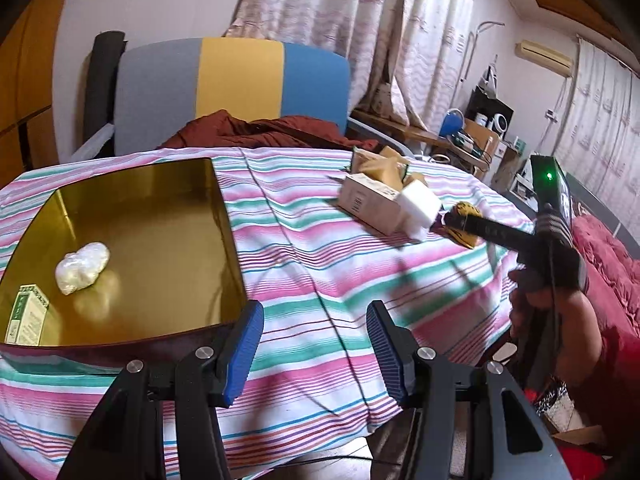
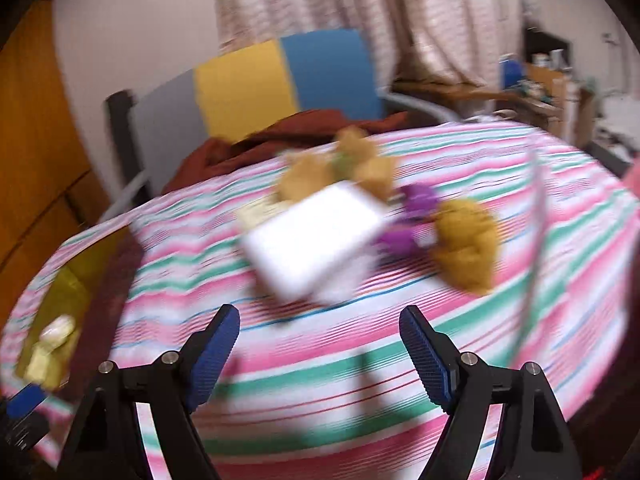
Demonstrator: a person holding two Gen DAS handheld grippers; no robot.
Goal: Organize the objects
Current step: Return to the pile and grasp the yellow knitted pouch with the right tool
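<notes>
I had both grippers held apart with nothing between the pads: the left gripper (image 1: 315,350) hung beside the gold tin (image 1: 224,216), the right gripper (image 2: 320,354) over the striped cloth (image 2: 500,160), short of the blurred white block (image 2: 312,240).
</notes>
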